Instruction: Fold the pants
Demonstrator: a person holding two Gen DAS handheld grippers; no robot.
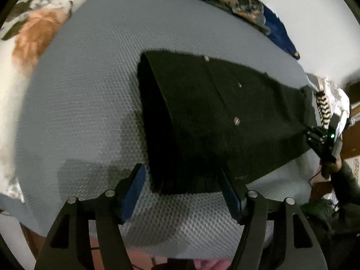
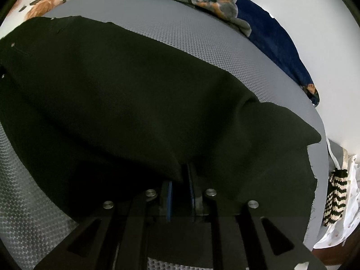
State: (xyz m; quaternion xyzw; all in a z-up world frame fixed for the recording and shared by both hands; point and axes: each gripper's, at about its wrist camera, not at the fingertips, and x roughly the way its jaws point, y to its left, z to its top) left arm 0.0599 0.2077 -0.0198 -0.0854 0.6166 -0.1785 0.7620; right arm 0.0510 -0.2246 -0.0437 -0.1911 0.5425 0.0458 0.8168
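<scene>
Black pants (image 1: 213,117) lie folded on a grey textured mat (image 1: 85,103), with small metal buttons along a seam. My left gripper (image 1: 183,177) is open, its blue-padded fingers wide apart at the near edge of the pants, holding nothing. My right gripper (image 1: 315,132) shows at the far right of the left wrist view, gripping the pants' end. In the right wrist view the right gripper (image 2: 181,175) is shut on a fold of the black pants (image 2: 112,94), which fill most of that view.
A floral pillow (image 1: 33,29) lies at the left of the mat. A blue floral cloth (image 2: 258,22) runs along the back edge. A black-and-white knitted item (image 2: 335,198) and white cloth hang at the right edge.
</scene>
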